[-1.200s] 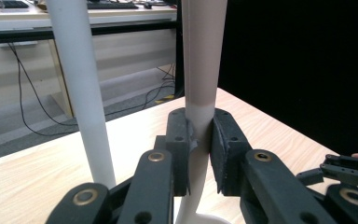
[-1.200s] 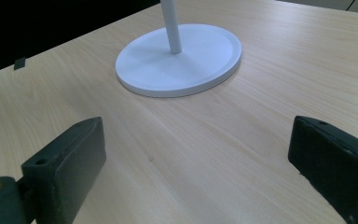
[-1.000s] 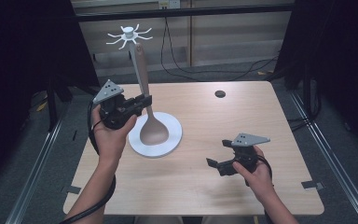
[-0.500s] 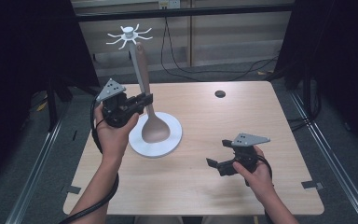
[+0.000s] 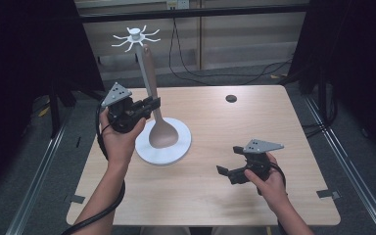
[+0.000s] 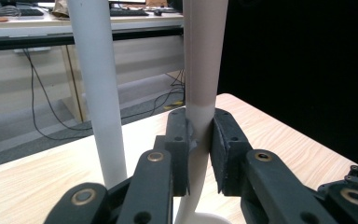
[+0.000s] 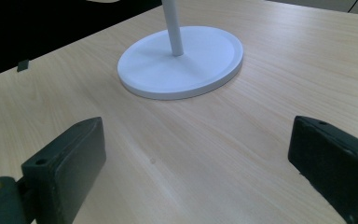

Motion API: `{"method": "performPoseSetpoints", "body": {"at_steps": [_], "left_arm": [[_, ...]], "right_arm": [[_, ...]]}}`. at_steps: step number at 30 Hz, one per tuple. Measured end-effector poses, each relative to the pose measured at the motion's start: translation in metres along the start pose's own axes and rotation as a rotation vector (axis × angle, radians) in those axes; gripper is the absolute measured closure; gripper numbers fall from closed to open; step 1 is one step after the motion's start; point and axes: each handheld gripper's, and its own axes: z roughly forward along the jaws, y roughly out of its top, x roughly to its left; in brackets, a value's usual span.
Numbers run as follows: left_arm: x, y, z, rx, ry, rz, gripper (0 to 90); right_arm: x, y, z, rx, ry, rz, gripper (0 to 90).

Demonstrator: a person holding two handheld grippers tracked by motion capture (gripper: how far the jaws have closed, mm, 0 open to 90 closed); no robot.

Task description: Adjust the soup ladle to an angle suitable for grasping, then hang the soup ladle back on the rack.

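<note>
A tan wooden spoon [image 5: 161, 134] stands nearly upright, its bowl low over the white round base [image 5: 178, 149] of a stand. The stand's pole [image 6: 97, 88] rises to a crown of white hooks [image 5: 136, 35], and the handle's top reaches close under them. My left gripper [image 5: 152, 104] is shut on the spoon's handle [image 6: 203, 60] just above the bowl, with the pads [image 6: 226, 149] pressed on both sides. My right gripper [image 5: 227, 172] rests low over the table's front right, open with nothing between its pads [image 7: 70, 161]. It faces the stand's base [image 7: 182, 60].
A small black disc [image 5: 231, 98] lies near the table's far edge. The wooden table [image 5: 274, 122] has dark floor and rails on both sides. Cables run along the floor behind it.
</note>
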Motion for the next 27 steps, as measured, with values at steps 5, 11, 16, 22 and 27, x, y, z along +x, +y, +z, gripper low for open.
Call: {"method": "performPoseSetpoints", "body": {"at_steps": [5, 11, 16, 22, 27], "left_arm": [[0.005, -0.002, -0.002, -0.009, -0.01, 0.001, 77.2], [0.009, -0.002, -0.004, -0.007, -0.018, 0.005, 75.3], [0.012, -0.002, -0.003, -0.011, -0.029, -0.001, 73.7], [0.011, -0.004, 0.0, -0.006, -0.028, -0.009, 65.5], [0.011, -0.009, -0.001, 0.008, -0.021, 0.007, 50.5]], "right_arm": [[0.001, 0.0, 0.002, 0.001, 0.006, -0.002, 3.7], [0.002, 0.001, 0.004, 0.008, 0.017, -0.012, 3.7], [0.002, 0.001, 0.002, 0.007, 0.017, -0.015, 3.7], [0.0, 0.001, 0.0, 0.004, 0.013, -0.012, 3.7], [0.001, 0.001, 0.001, 0.001, 0.017, -0.015, 3.7]]}}
